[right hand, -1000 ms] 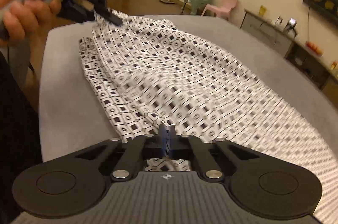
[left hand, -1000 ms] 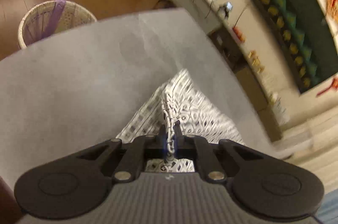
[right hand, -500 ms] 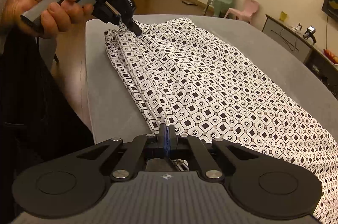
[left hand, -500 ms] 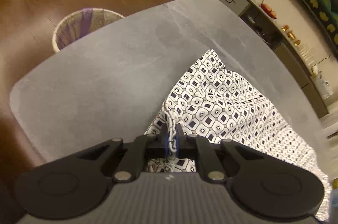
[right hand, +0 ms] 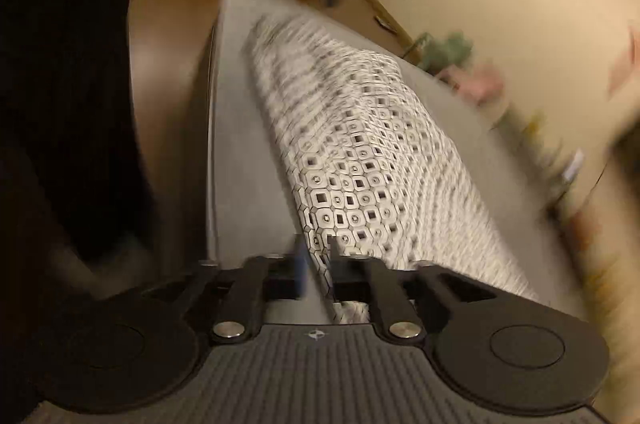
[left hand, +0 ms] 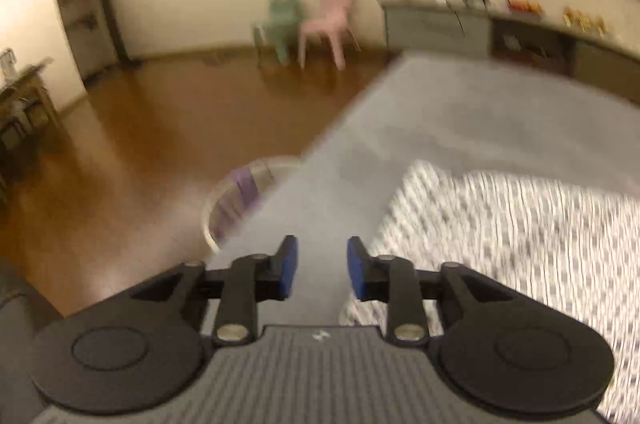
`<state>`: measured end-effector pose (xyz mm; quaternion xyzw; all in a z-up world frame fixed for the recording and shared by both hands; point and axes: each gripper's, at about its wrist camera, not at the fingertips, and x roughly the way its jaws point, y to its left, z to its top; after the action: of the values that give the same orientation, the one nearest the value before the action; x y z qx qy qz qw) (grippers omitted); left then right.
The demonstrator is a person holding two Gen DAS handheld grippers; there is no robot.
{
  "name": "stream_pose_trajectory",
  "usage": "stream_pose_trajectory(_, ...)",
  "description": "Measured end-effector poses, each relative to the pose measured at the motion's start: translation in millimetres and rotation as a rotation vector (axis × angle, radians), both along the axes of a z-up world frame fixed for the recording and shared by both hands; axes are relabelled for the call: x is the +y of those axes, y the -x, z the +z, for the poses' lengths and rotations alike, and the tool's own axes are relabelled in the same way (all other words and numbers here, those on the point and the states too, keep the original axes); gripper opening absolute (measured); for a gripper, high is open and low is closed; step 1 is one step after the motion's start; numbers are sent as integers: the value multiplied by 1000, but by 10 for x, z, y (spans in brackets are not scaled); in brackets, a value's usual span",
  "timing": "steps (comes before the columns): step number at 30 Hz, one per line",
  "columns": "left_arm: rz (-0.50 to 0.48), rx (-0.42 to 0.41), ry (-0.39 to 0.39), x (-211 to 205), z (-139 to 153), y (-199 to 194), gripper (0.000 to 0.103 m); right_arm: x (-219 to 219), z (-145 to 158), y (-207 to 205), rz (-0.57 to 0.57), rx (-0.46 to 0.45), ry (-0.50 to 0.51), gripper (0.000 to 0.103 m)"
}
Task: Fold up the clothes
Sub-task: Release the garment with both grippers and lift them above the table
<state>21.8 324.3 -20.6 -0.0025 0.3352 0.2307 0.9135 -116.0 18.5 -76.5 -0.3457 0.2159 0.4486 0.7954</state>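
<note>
A wide brown wooden floor [left hand: 132, 144] lies open to the left of the grey table [left hand: 472, 128], free up to the far wall, where a green chair [left hand: 282, 20] and a pink chair [left hand: 326, 20] stand side by side. A low grey cabinet [left hand: 434, 26] runs along the wall behind the table's far end.

The table's left edge goes diagonally through the left wrist view. Much of its grey top is bare beyond the cloth and to the left of it. The black-and-white patterned garment [right hand: 352, 160] lies flat on the table as a long band. In the right wrist view a bare grey strip stays between the garment's near long edge and the table edge.

A round wicker basket [left hand: 240, 200] with something purple in it stands on the floor just beside the table's left edge.

The left gripper [left hand: 322, 266] has its jaws opening, with only bare table seen between them; the garment's edge is just to the right. The right gripper [right hand: 316, 264] is also opening; the garment's near corner lies between its fingers, and the pads do not press it.
</note>
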Motion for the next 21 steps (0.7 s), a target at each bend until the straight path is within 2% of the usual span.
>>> stream_pose_trajectory(2,-55,-1,26,-16,35,-182,30,-508,353,-292,-110,187,-205,50)
stream_pose_trajectory(3,-95,14,38,-42,32,-318,30,-794,464,-464,-189,240,-270,50)
stream_pose_trajectory(4,-141,36,42,-97,11,-492,30,-1088,526,-658,-286,255,-304,50)
stream_pose_trajectory(7,-239,147,44,-255,-166,-994,30,-1895,427,-1334,-629,237,-281,49)
stream_pose_trajectory(9,-253,236,20,-306,-338,-1259,28,-2324,259,-1650,-809,197,-198,49)
stream_pose_trajectory(11,-266,304,14,-302,-497,-1464,24,-2678,157,-1723,-886,252,-188,49)
stream_pose_trajectory(14,-278,308,-43,-304,-576,-1625,23,-3134,49,-1626,-943,311,-213,48)
stream_pose_trajectory(18,-292,295,-125,-385,-659,-1889,17,-3632,38,-1330,-1032,300,-272,48)
stream_pose_trajectory(21,-304,270,-147,-393,-687,-2120,16,-3812,15,-1351,-1082,262,-309,48)
